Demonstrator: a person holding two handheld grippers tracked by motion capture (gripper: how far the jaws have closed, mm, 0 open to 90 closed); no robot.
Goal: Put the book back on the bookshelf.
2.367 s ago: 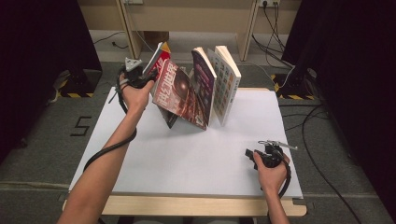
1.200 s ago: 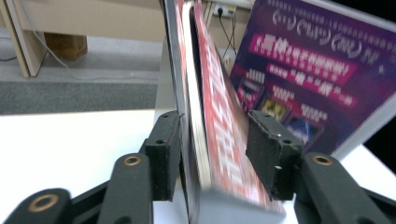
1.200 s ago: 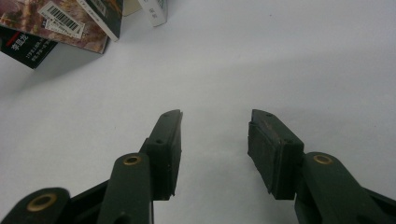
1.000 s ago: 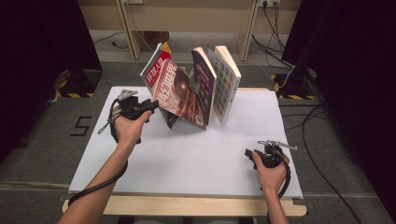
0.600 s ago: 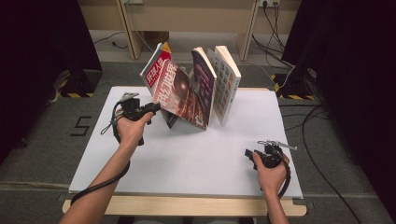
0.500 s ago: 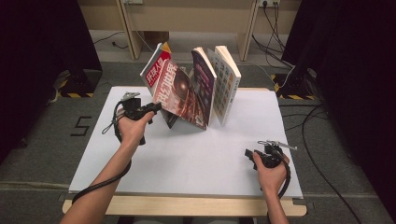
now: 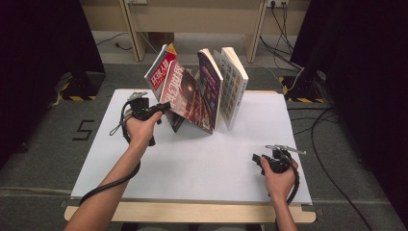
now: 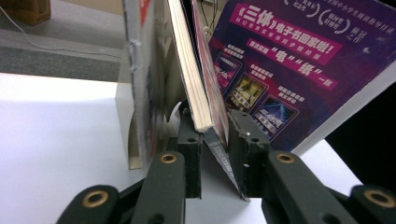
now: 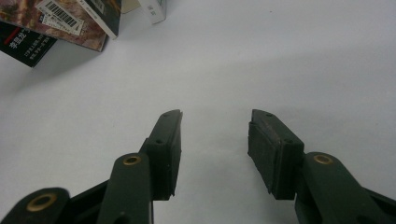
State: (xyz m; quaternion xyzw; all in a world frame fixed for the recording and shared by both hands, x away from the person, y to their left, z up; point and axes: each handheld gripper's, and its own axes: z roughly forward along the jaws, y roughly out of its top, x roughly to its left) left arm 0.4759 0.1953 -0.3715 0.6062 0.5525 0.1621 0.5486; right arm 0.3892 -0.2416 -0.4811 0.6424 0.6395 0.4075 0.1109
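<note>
At the back of the white table, a row of books leans together, and the left gripper has just been closing its jaws around the lower corner of the purple-covered book, second from the left; the pads look nearly on it, though firm contact cannot be told. A deeper, squarer bite would probably keep it from pivoting. Its cover reads "三体" and "电纸". The right gripper rests open and empty.
</note>
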